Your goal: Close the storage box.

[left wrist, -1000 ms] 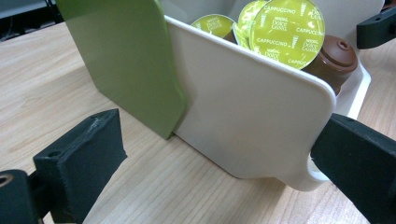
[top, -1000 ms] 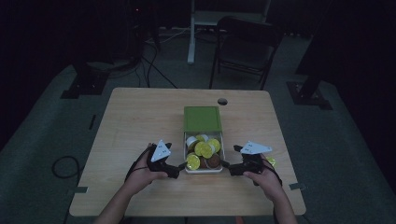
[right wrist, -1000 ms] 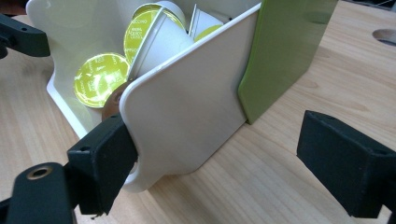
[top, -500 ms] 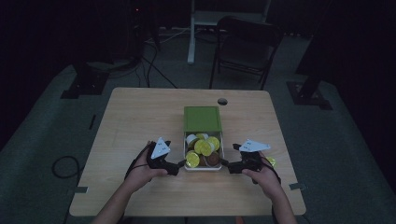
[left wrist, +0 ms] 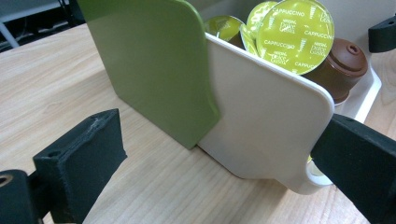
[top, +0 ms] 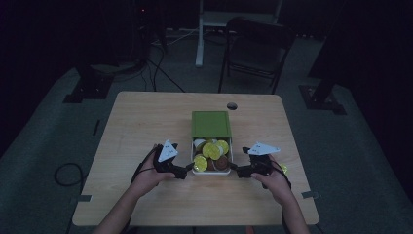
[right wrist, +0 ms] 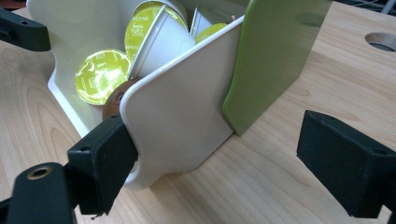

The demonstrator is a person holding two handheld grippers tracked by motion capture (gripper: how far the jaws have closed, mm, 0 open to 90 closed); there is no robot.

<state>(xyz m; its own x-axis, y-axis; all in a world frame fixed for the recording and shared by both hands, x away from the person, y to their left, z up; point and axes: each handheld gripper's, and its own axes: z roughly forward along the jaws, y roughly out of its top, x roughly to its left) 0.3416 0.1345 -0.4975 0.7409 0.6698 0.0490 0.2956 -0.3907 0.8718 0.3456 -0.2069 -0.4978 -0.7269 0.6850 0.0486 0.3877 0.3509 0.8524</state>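
A white box (top: pixel 212 172) with a green sliding lid (top: pixel 210 125) pushed halfway back sits mid-table. It holds several yellow-topped and brown coffee capsules (top: pixel 210 151). My left gripper (top: pixel 184 171) is at the box's near left corner and is open. In the left gripper view the white wall (left wrist: pixel 261 126) and the lid (left wrist: pixel 154 65) stand between the jaws of this gripper (left wrist: pixel 219 156), and the right jaw touches the box's corner. My right gripper (top: pixel 237 171) is open at the near right corner. In its own view this gripper (right wrist: pixel 222 158) straddles the wall (right wrist: pixel 182 107), left jaw against it.
The wooden table (top: pixel 146 126) has a round cable hole (top: pixel 232 106) behind the box. A small yellow thing (top: pixel 284 169) lies by the right hand. A folding chair (top: pixel 253 48) and stand bases are on the dark floor beyond the table.
Both grippers have edged very slightly forward along the box's sides. The box and lid have stayed in place.
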